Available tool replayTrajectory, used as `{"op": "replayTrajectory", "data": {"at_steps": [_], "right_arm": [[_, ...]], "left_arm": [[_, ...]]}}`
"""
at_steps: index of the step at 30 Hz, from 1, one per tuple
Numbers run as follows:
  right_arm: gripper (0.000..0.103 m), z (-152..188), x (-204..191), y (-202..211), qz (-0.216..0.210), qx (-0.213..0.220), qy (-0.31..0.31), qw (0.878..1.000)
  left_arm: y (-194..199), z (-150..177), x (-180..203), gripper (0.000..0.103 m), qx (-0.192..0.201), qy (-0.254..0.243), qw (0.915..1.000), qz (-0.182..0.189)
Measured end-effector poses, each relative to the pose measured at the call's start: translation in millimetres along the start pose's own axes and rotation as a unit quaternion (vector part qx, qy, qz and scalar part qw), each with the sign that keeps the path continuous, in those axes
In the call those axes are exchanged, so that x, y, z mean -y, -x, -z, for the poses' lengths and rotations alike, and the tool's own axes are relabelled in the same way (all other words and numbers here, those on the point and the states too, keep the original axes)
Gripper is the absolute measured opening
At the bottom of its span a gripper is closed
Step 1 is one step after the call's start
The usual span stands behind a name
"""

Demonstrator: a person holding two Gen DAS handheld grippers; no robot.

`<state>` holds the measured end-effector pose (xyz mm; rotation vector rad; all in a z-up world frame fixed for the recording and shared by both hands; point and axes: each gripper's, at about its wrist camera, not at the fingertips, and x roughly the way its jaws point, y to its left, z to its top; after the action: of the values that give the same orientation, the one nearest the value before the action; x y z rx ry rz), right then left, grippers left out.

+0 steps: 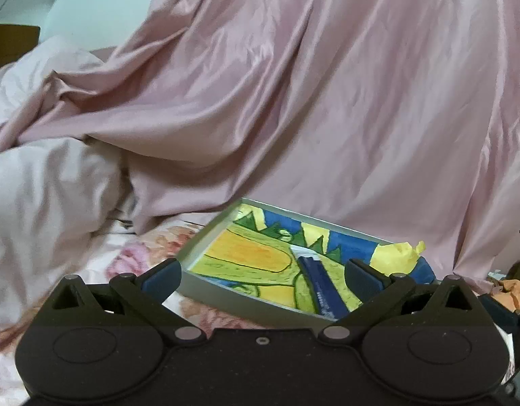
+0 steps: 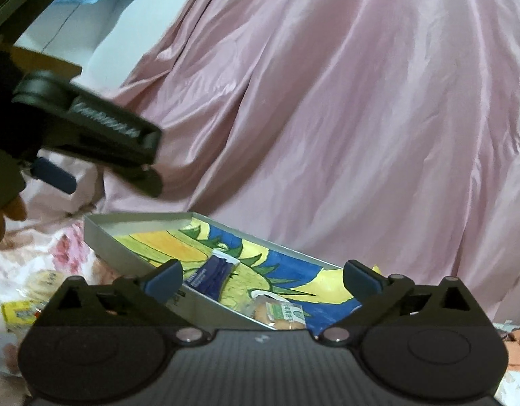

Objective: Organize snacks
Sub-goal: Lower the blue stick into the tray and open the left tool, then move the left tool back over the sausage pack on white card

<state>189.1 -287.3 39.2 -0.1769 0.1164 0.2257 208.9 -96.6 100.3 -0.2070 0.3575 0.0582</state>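
A shallow grey box (image 1: 206, 296) with a yellow, green and blue drawing inside lies on the floral bedsheet; it also shows in the right wrist view (image 2: 101, 237). A dark blue snack bar (image 1: 319, 284) lies in it, seen too in the right wrist view (image 2: 211, 275). A clear-wrapped snack with a green label (image 2: 283, 313) lies near the box's front. A yellow wrapper (image 1: 397, 253) sits at its right end. My left gripper (image 1: 263, 270) is open and empty above the box's near edge. My right gripper (image 2: 263, 274) is open and empty over the box.
A large pink satin quilt (image 1: 310, 101) rises behind the box. A pale pillow (image 1: 46, 189) lies left. Loose snacks, one round and clear-wrapped (image 2: 43, 282) and one yellow (image 2: 18, 313), lie on the sheet left of the box. Orange cloth (image 1: 514, 291) lies right.
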Motion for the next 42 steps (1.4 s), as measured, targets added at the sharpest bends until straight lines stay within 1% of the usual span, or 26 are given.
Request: {"op": "replayTrajectory", "data": {"at_steps": [6,11,16,19,23,27,34,38,42], "right_arm": [[0.103,-7.3,4.3,19.9,-0.012,-0.003,-0.039,0.999],[0.103,-10.9,3.6,33.8,-0.018,-0.013,-0.061,0.998],[0.103,-10.7,-7.0,51.2,-0.03,-0.028,-0.064,0.997],[0.103,-8.4,-16.3,62.6,-0.03,-0.045,-0.073,0.996],[0.103,-4.9,-29.6,74.8,-0.045,-0.07,-0.081,0.993],[0.103,-1.4,-42.6,82.4,-0.056,-0.093,-0.082,0.991],[0.103,11.7,-53.1,76.4,-0.086,-0.169,-0.116,0.975],[0.103,17.9,-60.1,68.8,-0.096,-0.195,-0.112,0.97],[0.103,21.6,-64.8,62.8,-0.105,-0.21,-0.114,0.965]], "left_arm": [[32.1,10.5,-19.1,0.102,0.005,-0.014,0.9999,-0.005],[52.1,24.5,-36.5,0.102,-0.003,-0.022,0.9997,-0.008],[67.6,44.1,-56.7,0.102,-0.019,-0.033,0.9992,-0.01],[75.3,59.4,-70.2,0.102,-0.028,-0.042,0.9987,-0.01],[79.4,77.8,-83.4,0.102,-0.042,-0.049,0.9978,-0.012],[79.9,95.5,-93.8,0.102,-0.061,-0.056,0.9966,-0.004],[75.2,116.2,-97.6,0.102,-0.093,-0.082,0.9921,0.018],[71.8,125.2,-97.1,0.102,-0.107,-0.099,0.9889,0.032],[65.2,133.8,-98.0,0.102,-0.123,-0.111,0.9851,0.043]]}}
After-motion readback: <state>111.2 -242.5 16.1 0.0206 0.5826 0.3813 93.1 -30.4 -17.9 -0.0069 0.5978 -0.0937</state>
